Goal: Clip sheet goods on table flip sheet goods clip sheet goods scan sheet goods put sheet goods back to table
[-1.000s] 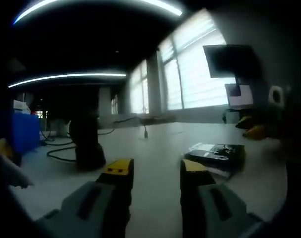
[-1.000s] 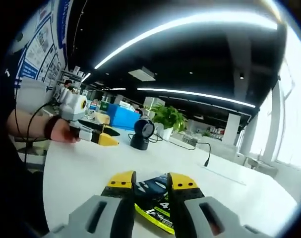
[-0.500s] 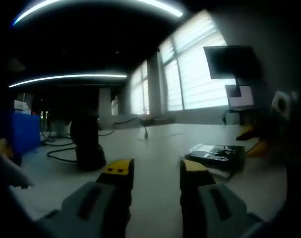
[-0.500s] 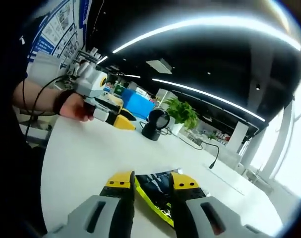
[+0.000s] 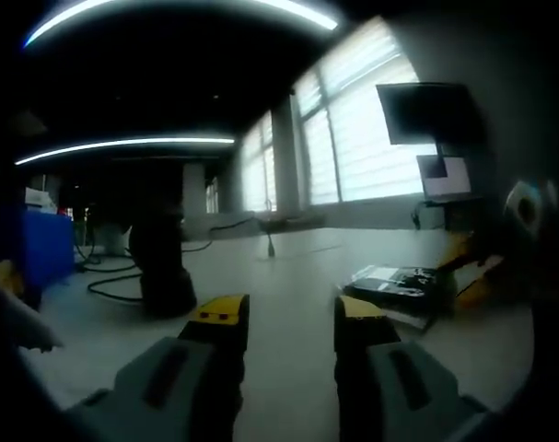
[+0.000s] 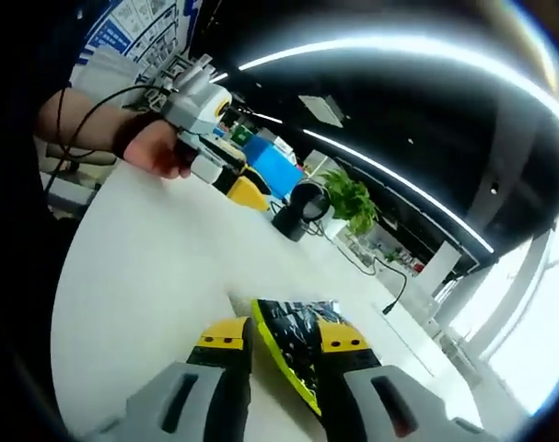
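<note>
In my right gripper view, the right gripper (image 6: 281, 339) has its jaws clamped on the sheet goods (image 6: 294, 343), a flat black packet with a yellow-green edge. The packet stands on edge between the yellow jaw tips, tilted up from the white bench (image 6: 141, 267). A second ago it lay much flatter between the jaws; now its edge has risen and the whole view has rolled, so my hand has turned. Beyond it I see the left gripper (image 6: 231, 182) held in a hand (image 6: 159, 155), well apart from the packet, near a black round scanner (image 6: 302, 208) and a green plant (image 6: 351, 204). A blue bin (image 6: 272, 164) sits behind them.

In my left gripper view, the left gripper's jaws stand apart with nothing between them, over the bench. That view has barely changed. The packet (image 5: 401, 287) shows to the right, with the right gripper's yellow tips (image 5: 463, 267) at its far side, closer to it than a second ago. The dark scanner (image 5: 161, 267) stands to the left, a cable (image 5: 113, 282) beside it.
</note>
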`<state>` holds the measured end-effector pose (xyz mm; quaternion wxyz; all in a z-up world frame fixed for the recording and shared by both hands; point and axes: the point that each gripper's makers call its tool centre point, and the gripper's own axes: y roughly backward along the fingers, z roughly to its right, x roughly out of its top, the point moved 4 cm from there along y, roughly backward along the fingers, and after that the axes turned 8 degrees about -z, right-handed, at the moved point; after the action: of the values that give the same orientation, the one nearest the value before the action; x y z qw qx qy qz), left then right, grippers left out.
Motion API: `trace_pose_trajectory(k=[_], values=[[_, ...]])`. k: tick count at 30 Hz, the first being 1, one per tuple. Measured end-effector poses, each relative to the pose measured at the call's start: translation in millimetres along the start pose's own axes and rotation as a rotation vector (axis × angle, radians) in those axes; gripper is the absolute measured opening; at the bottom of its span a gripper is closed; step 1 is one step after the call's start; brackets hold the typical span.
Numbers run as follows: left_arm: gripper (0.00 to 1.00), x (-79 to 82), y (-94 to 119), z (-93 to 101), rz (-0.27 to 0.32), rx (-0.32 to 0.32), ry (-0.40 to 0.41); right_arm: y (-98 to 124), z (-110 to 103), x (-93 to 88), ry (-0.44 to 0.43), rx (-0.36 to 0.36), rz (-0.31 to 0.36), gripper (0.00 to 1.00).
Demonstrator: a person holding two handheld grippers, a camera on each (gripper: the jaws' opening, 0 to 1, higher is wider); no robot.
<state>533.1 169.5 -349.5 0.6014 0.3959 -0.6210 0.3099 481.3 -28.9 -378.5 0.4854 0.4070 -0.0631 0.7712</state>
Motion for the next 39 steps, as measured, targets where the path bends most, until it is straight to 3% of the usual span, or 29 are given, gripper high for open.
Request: trace_pose_trajectory(k=[2, 12, 17, 27, 39], values=[[0.30, 0.1, 0.0, 0.0, 0.000, 0.001, 0.000, 1.2, 2.7, -0.1, 0.062, -0.030, -0.001, 0.19], [0.30, -1.6, -2.8, -5.3, -0.002, 0.000, 0.000, 1.0, -0.1, -1.5, 0.028, -0.038, 0.004, 0.13], [0.30, -2.4, -4.1, -7.1, -0.002, -0.001, -0.001, 1.2, 0.1, 2.0, 0.062, -0.070, 0.021, 0.00], [0.30, -3.1, -5.1, -8.6, -0.002, -0.002, -0.002, -8.5, -6.2, -5.4, 0.086, -0.092, -0.032, 0.03], [0.30, -2.1, -3.5, -5.0, -0.001, -0.001, -0.002, -19.5, -4.7, -7.6, 0.009, -0.085, -0.053, 0.02]])
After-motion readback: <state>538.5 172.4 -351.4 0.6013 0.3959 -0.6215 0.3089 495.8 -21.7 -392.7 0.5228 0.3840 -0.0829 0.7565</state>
